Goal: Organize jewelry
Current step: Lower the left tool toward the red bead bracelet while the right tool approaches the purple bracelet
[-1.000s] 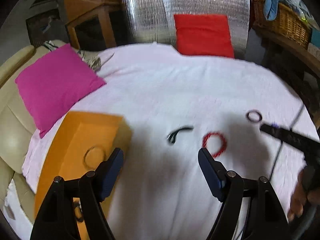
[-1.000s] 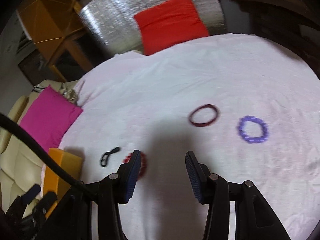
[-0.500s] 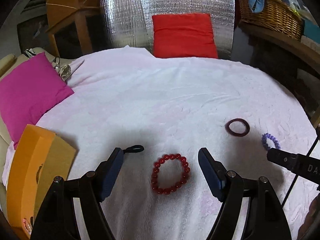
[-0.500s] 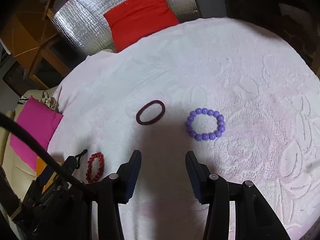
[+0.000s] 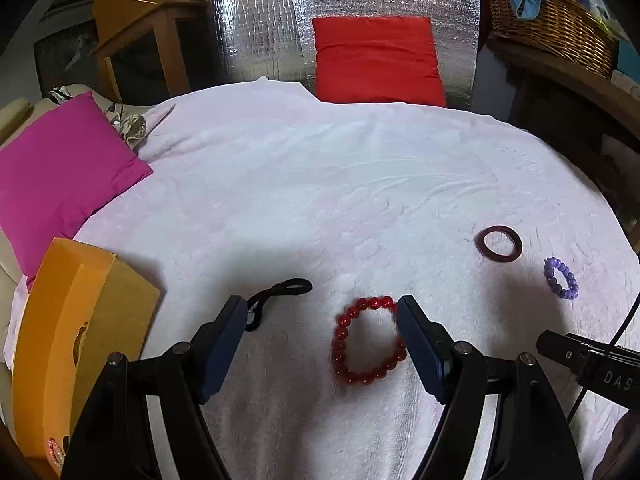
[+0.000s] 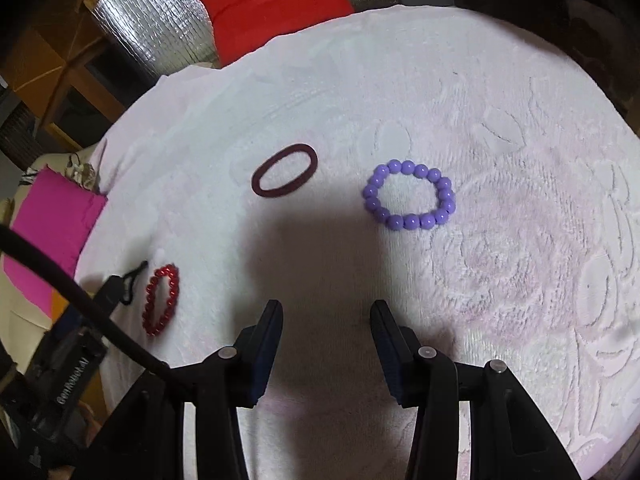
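Red bead bracelet (image 5: 370, 343) lies flat on the white cover (image 5: 320, 200), inside the spread left gripper (image 5: 320, 346), hard against its right finger; closing may nudge it aside; right gripper (image 6: 326, 344), open and empty, hovers short of the purple bracelet (image 6: 409, 195).

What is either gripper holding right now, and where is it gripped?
Nothing. The left gripper is open over the red bead bracelet, and the right gripper is open short of the purple bead bracelet.
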### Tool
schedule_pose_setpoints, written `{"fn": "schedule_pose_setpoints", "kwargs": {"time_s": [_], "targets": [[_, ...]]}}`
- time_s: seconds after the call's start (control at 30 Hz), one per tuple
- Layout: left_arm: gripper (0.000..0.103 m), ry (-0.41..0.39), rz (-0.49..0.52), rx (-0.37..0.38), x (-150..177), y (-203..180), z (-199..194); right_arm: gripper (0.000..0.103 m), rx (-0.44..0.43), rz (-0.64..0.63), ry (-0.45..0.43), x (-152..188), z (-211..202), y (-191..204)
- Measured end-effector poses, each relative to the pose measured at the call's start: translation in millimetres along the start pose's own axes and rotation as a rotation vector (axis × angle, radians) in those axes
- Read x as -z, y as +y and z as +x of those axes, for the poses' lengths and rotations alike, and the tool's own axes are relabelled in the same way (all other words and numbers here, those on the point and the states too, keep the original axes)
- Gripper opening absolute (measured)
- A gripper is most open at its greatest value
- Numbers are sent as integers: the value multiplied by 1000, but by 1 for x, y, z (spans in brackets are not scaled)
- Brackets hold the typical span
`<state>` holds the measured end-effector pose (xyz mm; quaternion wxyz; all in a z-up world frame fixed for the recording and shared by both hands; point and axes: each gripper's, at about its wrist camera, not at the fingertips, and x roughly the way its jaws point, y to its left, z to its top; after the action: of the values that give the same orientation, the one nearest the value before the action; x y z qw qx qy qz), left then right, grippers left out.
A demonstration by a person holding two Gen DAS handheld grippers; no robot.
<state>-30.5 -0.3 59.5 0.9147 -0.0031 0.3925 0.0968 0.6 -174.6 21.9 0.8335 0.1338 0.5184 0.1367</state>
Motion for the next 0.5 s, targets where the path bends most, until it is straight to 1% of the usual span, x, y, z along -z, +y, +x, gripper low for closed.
{"fn": "schedule_pose_setpoints", "kwargs": {"time_s": [0.33,0.5], "targets": [[78,-11,19,7,6,1,-10,50,24,-10,15,12,-7,-1],[78,-12,34,14,10,2,-13,50,49,-14,-7,18,-9,2]]}}
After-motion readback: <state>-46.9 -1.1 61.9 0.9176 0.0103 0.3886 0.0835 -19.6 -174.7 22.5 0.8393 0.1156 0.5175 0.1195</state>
